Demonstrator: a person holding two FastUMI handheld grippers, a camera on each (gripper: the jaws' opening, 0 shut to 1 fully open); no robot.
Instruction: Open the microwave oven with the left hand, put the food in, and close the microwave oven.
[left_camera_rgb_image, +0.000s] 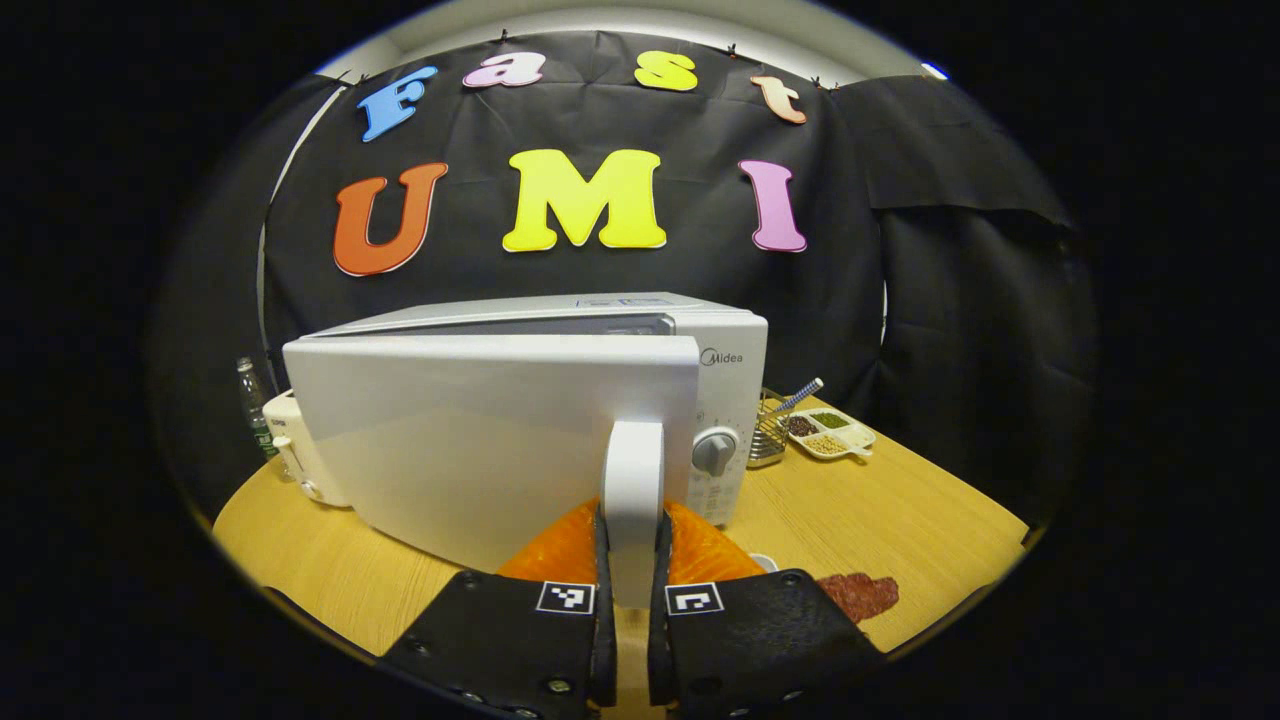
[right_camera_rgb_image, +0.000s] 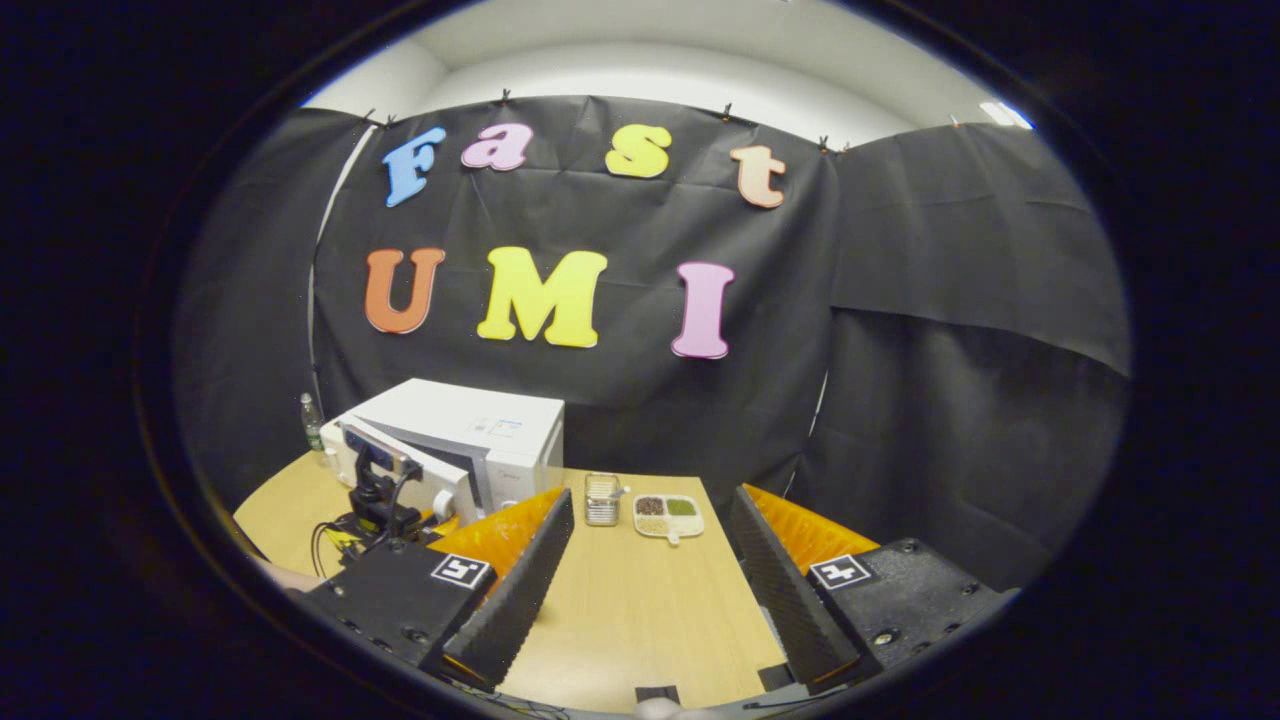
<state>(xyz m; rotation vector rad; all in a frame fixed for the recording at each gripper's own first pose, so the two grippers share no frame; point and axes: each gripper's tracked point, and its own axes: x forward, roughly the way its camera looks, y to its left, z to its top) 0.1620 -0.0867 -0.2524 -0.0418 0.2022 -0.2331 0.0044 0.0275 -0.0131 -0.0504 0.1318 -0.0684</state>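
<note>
Nearby, divided tray (left_camera_rgb_image: 832, 433) of grains (left_camera_rgb_image: 826, 444).

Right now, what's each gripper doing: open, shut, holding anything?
Left gripper: shut on the microwave door handle, door partly open.
Right gripper: open, holding nothing, above the table.
</note>
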